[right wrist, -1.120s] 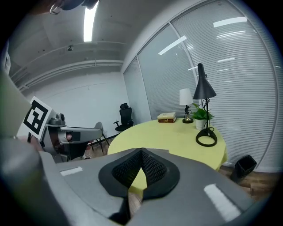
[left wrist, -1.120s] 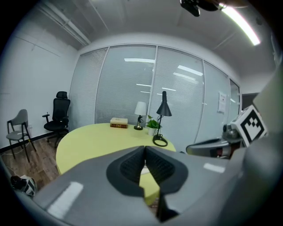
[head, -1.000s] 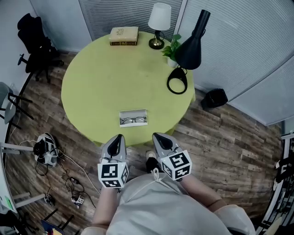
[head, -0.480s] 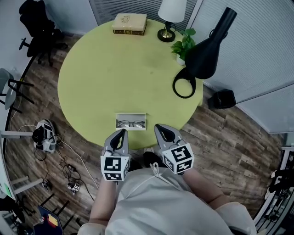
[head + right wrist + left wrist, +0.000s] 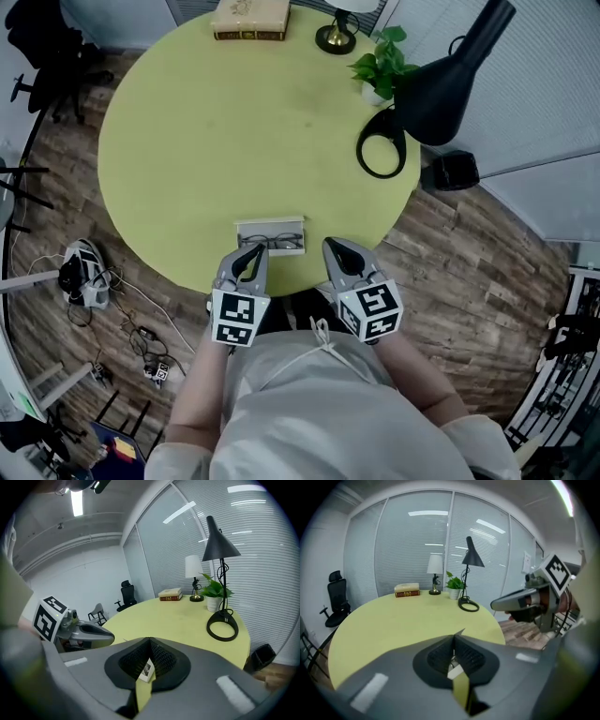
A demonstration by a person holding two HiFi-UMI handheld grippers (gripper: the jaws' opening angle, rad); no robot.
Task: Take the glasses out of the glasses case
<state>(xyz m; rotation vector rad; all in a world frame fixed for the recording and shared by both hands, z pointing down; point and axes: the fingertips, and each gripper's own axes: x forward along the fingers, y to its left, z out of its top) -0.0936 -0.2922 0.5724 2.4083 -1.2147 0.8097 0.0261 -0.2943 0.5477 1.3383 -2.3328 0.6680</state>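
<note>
The glasses case (image 5: 271, 223) lies open, a shallow pale rectangle with dark-rimmed glasses (image 5: 272, 243) inside, lenses side by side. Its long axis runs 9 to 3 o'clock in the head view, and the glasses lie along that same axis. Any print on the case is too small to make out.

The case sits at the 6 o'clock edge of a round yellow-green table (image 5: 216, 141), just inside the rim.

The left gripper (image 5: 249, 255) is at the case's 7 o'clock, its tip over the near left corner; whether it touches cannot be told. Its own view shows the jaws closed together on nothing, with a sliver of the case seen below them. The right gripper (image 5: 336, 251) is at the case's 4 o'clock, just beside it and apart, its jaws likewise pressed together and empty. Each carries a cube of black-and-white square markers.

Across the table, a book (image 5: 249, 19) with a gilt cover, lettering unreadable, lies at 12 o'clock. A brass-footed lamp (image 5: 336, 37) stands at 1 o'clock, then a potted plant (image 5: 382, 70). The black desk lamp (image 5: 450, 80) is at 2 o'clock.
</note>
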